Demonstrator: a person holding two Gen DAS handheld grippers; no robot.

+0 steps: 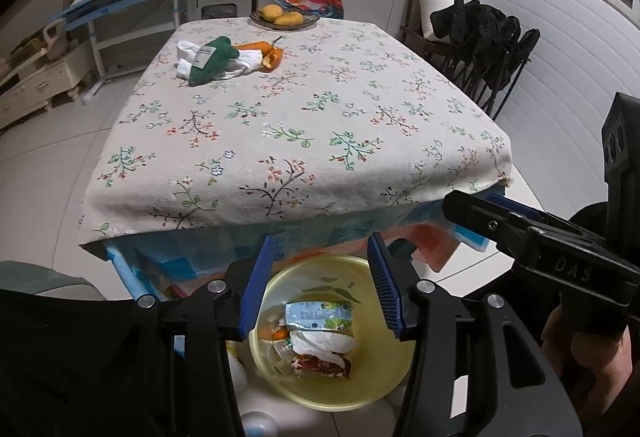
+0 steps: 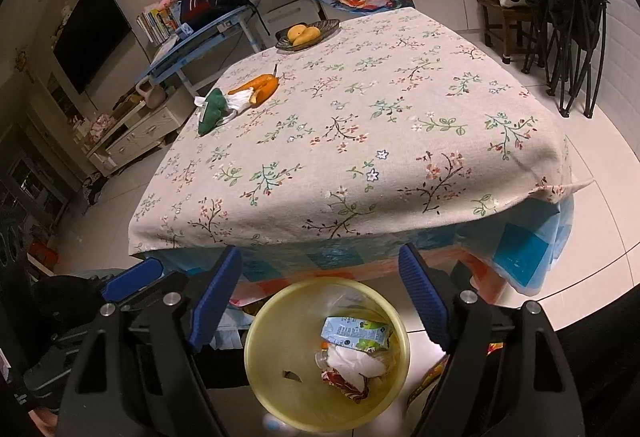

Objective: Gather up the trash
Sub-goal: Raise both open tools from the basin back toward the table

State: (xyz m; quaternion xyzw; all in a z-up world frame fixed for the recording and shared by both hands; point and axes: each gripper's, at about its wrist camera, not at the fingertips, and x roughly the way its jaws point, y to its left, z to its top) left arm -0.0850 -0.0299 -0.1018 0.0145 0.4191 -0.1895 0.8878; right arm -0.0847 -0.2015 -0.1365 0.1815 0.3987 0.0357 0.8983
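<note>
Desk (image 1: 280, 125) w/ floral cloth fills both views. Yellow bin (image 1: 332, 385) on floor at near edge, directly under both tongs; holds drink carton (image 1: 318, 315), crumpled tissue, red wrapper. Left tongs (image 1: 320, 289) apart, nothing between pads. Right tongs (image 2: 320, 301) apart wider, also empty. Remaining trash: pile at far-left of desk, i.e. green wrapper (image 1: 210, 61) over white tissue (image 1: 186, 57) plus orange peel (image 1: 266, 55), well apart from both tongs, ahead and up from bin. Pile long axis runs roughly across desk, l-to-r. Judged: left hand nearer to it; next move = reach forward over the desk.
</note>
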